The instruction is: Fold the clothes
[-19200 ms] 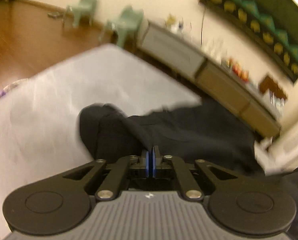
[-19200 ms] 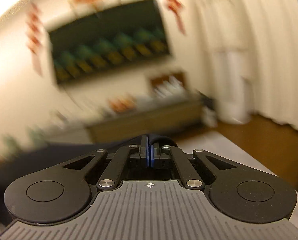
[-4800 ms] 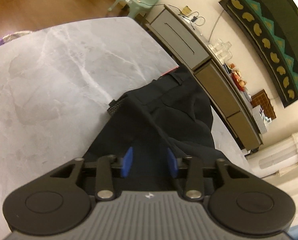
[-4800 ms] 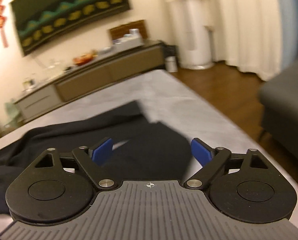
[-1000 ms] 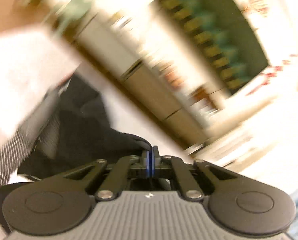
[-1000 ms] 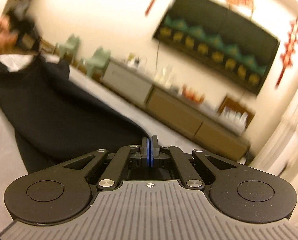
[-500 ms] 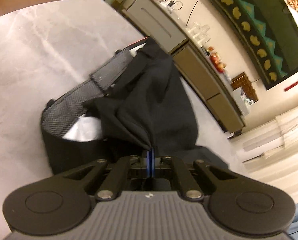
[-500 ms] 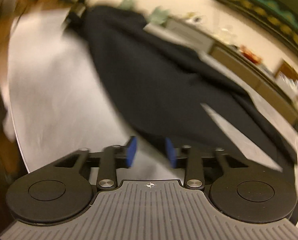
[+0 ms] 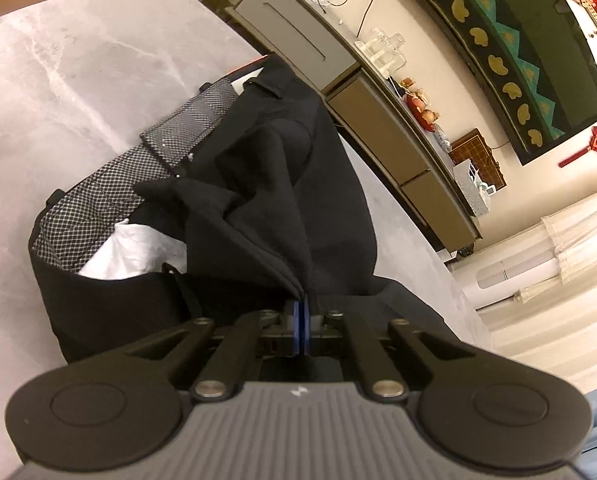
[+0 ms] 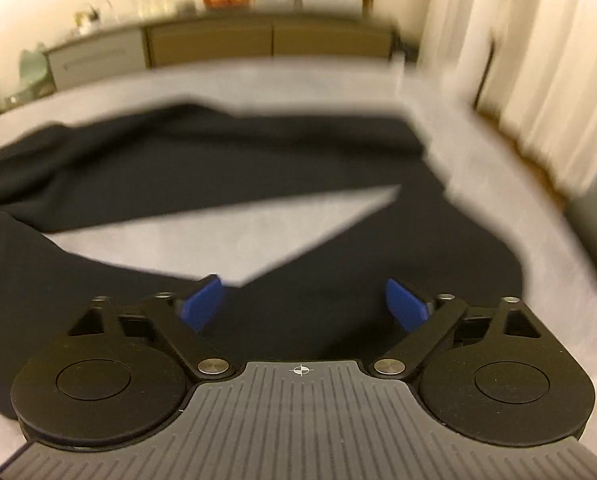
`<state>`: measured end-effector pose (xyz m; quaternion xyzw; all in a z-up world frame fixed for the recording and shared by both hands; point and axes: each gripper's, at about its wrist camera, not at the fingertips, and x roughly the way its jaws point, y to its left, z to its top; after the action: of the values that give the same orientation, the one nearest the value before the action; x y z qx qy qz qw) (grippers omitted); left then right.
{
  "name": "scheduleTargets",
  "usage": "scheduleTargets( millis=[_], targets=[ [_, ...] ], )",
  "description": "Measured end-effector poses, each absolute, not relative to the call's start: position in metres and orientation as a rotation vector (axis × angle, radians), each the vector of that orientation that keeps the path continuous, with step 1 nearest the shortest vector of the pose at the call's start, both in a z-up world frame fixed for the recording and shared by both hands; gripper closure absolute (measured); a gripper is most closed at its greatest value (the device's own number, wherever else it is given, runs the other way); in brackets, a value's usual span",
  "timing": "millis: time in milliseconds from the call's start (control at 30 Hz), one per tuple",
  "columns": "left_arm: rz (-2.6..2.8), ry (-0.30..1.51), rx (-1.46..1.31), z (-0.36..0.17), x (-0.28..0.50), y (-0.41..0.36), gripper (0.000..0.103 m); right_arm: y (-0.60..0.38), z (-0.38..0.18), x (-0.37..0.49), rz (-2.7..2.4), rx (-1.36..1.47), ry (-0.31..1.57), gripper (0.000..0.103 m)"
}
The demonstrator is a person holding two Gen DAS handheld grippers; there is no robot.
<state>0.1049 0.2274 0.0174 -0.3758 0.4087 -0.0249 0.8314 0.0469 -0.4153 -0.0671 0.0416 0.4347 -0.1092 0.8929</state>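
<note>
The black fabric trousers w/ a checked waistband lining are lying across the grey marbled surface, waist end bunched toward its far edge, the legs spreading in a V w/ bare surface between them toward the near edge. Left hand-held gripper is clamping a pinched fold of the trousers, prob. to carry that layer over for a fold. Right hand-held gripper is opening, jaws wide, nothing between the blue pads; it's hovering over the leg cloth, likely lining up a fresh grab. A long brown sideboard w/ glassware is standing beyond the surface, nothing blocking the work.
</note>
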Motion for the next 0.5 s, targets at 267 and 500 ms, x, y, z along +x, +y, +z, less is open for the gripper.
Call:
scheduleTargets(
  millis=[267, 500],
  targets=[
    [-0.081, 0.786, -0.866, 0.030, 0.115, 0.240, 0.101, -0.430, -0.044, 0.066, -0.237, 0.073, 0.847, 0.103],
    [-0.132, 0.605, -0.952, 0.075, 0.063, 0.284, 0.101, -0.443, 0.057, -0.027, -0.188, 0.283, 0.415, 0.103]
  ],
)
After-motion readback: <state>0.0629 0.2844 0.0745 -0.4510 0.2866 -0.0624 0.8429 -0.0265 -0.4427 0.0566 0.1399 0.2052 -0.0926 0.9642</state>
